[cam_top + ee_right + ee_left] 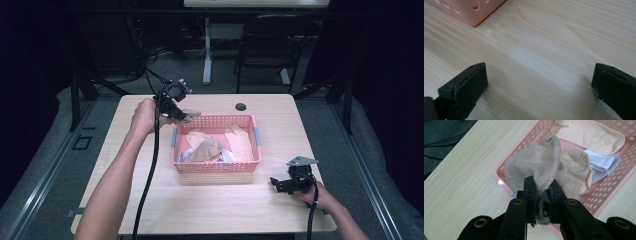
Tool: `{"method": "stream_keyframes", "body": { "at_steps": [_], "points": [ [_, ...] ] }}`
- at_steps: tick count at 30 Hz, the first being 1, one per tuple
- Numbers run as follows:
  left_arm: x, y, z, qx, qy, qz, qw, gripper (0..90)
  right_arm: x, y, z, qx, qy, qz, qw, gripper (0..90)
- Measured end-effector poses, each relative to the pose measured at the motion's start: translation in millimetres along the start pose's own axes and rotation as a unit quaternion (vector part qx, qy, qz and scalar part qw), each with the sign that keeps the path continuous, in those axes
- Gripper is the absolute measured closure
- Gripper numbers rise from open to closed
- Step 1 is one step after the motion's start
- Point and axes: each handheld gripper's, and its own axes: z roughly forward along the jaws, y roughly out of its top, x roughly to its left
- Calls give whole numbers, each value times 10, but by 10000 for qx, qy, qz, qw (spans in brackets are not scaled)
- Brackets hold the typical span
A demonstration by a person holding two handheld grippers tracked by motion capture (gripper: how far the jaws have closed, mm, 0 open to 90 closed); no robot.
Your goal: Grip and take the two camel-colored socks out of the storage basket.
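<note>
On the pale wooden table (210,200), the left claw (541,195) pinches a tan sock (534,167) while the right claw (539,85) rests wide.

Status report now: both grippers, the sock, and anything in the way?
Left gripper shut on tan sock, lifted above pink basket. Right gripper open, resting over bare table. Other socks lie in the basket; nothing in the way.
</note>
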Motion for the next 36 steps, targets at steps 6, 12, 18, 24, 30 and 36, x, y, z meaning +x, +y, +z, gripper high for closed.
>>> {"method": "stream_keyframes", "body": {
  "at_steps": [6,12,18,24,30,36],
  "points": [
    [67,-85,-93,-115,66,-155,9998,799,-2,1,-3,16,11,-15,10000,0],
    [144,-178,-140,-135,132,-289,9994,799,-2,1,-2,15,-3,-15,10000,0],
    [230,-284,-211,-154,195,-404,9989,798,-3,1,-1,-1,5,-24,10000,0],
    [314,-389,-263,-161,255,-492,9983,799,-2,1,-1,7,0,-18,10000,0],
    [390,-514,-303,-169,304,-667,9972,799,-3,0,0,-4,-1,-25,10000,0],
    [478,-649,-354,-200,362,-836,9956,799,-3,0,0,-4,-3,-28,10000,0]
  ]
}}
